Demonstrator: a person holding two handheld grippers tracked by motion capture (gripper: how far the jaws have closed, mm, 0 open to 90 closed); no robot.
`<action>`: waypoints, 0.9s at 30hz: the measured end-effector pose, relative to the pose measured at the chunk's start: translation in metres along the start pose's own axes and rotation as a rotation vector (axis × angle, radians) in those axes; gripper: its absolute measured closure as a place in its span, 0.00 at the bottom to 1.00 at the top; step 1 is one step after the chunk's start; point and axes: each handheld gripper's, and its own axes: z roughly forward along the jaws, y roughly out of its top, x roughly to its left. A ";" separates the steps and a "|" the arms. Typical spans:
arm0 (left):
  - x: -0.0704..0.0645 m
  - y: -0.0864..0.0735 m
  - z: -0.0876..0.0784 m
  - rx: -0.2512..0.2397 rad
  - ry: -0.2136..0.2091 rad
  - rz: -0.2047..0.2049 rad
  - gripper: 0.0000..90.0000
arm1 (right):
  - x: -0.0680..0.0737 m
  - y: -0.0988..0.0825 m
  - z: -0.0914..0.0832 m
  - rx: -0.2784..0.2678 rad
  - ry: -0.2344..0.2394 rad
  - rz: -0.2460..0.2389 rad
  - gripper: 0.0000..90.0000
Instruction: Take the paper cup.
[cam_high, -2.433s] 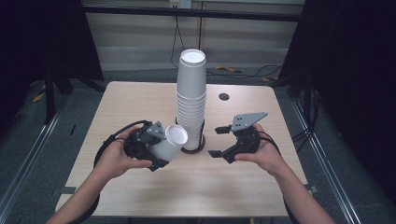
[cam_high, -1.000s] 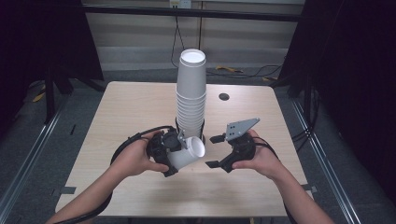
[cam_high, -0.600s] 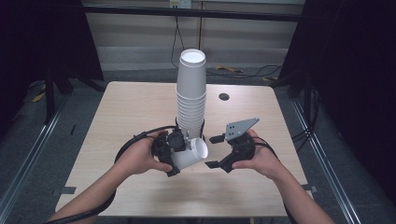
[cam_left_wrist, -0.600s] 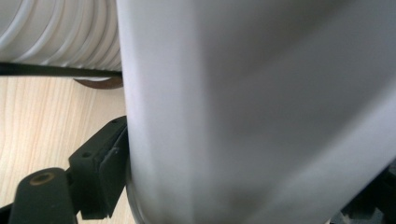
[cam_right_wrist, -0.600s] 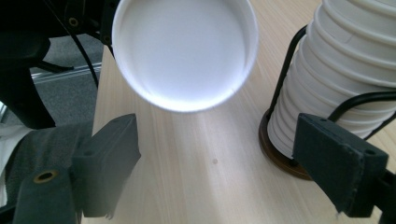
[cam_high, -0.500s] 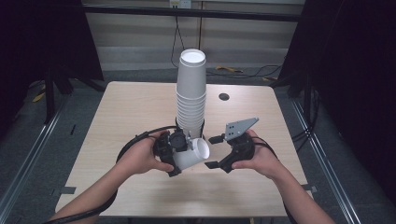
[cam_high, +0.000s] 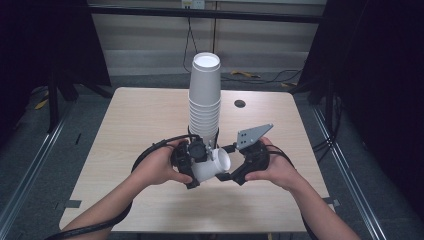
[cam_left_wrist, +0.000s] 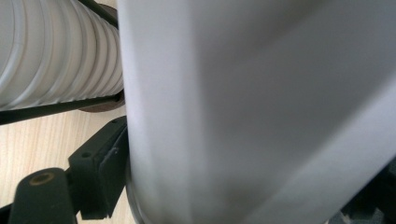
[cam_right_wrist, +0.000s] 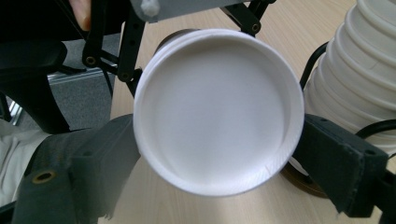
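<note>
A tall stack of upturned white paper cups (cam_high: 205, 100) stands at the middle of the wooden table (cam_high: 140, 120). Just in front of it my left gripper (cam_high: 192, 160) is shut on a single white cup (cam_high: 212, 165) that lies on its side, mouth toward my right gripper (cam_high: 232, 167). In the left gripper view the cup wall (cam_left_wrist: 257, 112) sits between the jaws, with one finger (cam_left_wrist: 98, 172) pressed to it. In the right gripper view the cup's open mouth (cam_right_wrist: 215, 112) faces the camera, and my right gripper (cam_right_wrist: 217, 135) touches the rim on both sides.
The cup stack (cam_right_wrist: 355, 70) rises close beside the right gripper's jaw. A small dark hole (cam_high: 240, 103) marks the table behind the stack. Black cables (cam_high: 150, 150) loop around both hands. Dark floor and rails surround the table.
Both hands have drawn together and toward the table's near side. The right gripper has come up to the cup's mouth, and over the last second nothing has visibly moved.
</note>
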 end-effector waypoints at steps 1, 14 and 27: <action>0.000 0.001 0.000 -0.003 0.002 0.002 0.16 | 0.000 0.000 0.000 -0.002 0.002 0.003 0.15; 0.000 0.007 0.000 0.007 0.007 0.015 0.15 | -0.001 0.000 0.004 -0.005 0.022 0.018 0.20; -0.003 0.012 0.000 0.004 0.010 0.042 0.15 | 0.001 -0.002 0.009 0.011 0.044 0.026 0.23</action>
